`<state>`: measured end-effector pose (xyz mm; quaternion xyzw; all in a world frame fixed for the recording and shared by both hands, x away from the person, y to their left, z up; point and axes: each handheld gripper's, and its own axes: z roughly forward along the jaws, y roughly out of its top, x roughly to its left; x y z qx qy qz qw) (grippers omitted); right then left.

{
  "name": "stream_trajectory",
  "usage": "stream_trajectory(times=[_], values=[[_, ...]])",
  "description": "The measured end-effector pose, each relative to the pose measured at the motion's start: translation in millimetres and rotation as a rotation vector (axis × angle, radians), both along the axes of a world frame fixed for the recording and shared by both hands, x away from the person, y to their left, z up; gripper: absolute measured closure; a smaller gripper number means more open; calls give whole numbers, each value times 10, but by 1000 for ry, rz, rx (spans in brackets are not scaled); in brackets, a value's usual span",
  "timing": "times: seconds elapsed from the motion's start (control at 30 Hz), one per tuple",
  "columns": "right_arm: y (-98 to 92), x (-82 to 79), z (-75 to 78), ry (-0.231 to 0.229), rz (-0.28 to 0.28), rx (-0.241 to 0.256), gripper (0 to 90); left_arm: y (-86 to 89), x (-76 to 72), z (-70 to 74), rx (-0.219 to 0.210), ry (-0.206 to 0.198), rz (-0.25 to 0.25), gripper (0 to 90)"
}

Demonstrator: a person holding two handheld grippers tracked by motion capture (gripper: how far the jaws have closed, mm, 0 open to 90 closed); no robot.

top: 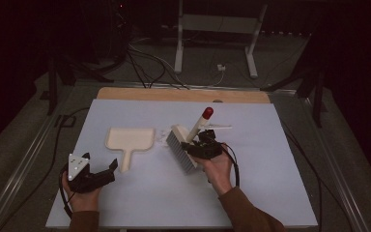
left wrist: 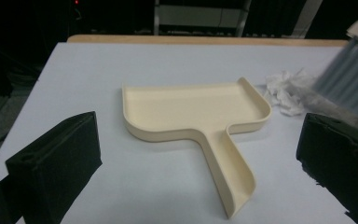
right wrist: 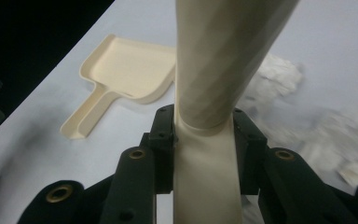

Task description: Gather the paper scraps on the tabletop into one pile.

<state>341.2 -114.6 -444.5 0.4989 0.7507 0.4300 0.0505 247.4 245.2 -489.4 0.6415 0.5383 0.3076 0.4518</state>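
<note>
A cream dustpan (top: 129, 140) (left wrist: 200, 116) (right wrist: 126, 74) lies flat on the pale table, handle pointing toward me. My left gripper (top: 107, 169) (left wrist: 200, 163) hovers open just short of that handle, holding nothing. My right gripper (top: 204, 141) (right wrist: 204, 135) is shut on the cream handle (right wrist: 219, 70) of a hand brush (top: 183, 147), whose red-tipped handle end (top: 207, 112) points up and away. The brush's grey bristles (top: 178, 151) (left wrist: 349, 84) rest on the table right of the dustpan. White paper scraps (top: 162, 133) (left wrist: 286, 88) (right wrist: 279, 74) lie between the dustpan and the brush.
The table (top: 265, 193) has a wooden strip (top: 183, 94) along its far edge. A white stick-like piece (top: 220, 127) lies behind the brush. Beyond the table stand white frame legs (top: 178, 43) and cables (top: 145, 63) on the floor.
</note>
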Motion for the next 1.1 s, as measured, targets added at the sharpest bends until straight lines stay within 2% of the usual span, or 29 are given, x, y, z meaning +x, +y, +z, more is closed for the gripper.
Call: stream_trajectory(times=[0.03,0.07,0.13,0.2,0.23,0.33,0.4,0.5,0.53,0.57,0.63,0.7,0.73,1.0,1.1], values=[[0,0,0,0,0,0,667,0,0,0,0,0,0,5],[93,44,-16,1,-1,-3,666,-14,5,-5,3,4,1,5],[122,60,-21,3,-1,-2,667,-34,12,-11,11,16,-1,11],[239,130,-37,4,-6,1,667,-65,26,-25,15,29,-4,22],[277,154,-41,5,-7,2,666,-102,45,-42,18,46,-15,33],[352,205,-62,14,-13,3,667,-140,63,-51,26,59,-24,45],[454,276,-120,31,-25,-14,667,-168,79,-58,24,64,-36,58],[510,311,-168,40,-34,-28,667,-201,92,-70,37,76,-47,62],[553,339,-214,53,-40,-51,667,-207,94,-72,37,79,-47,63],[566,343,-220,45,-50,-68,667,-208,97,-74,35,79,-48,63],[573,344,-212,39,-62,-86,667,-205,97,-74,33,79,-48,63],[566,329,-192,19,-70,-141,667,-200,96,-76,33,80,-45,63],[553,325,-188,12,-74,-153,667,-198,97,-78,34,83,-44,63],[393,296,-123,-5,-117,-187,667,-223,103,-84,32,90,-49,66],[321,256,-66,-18,-125,-180,667,-221,99,-81,32,89,-50,66]])
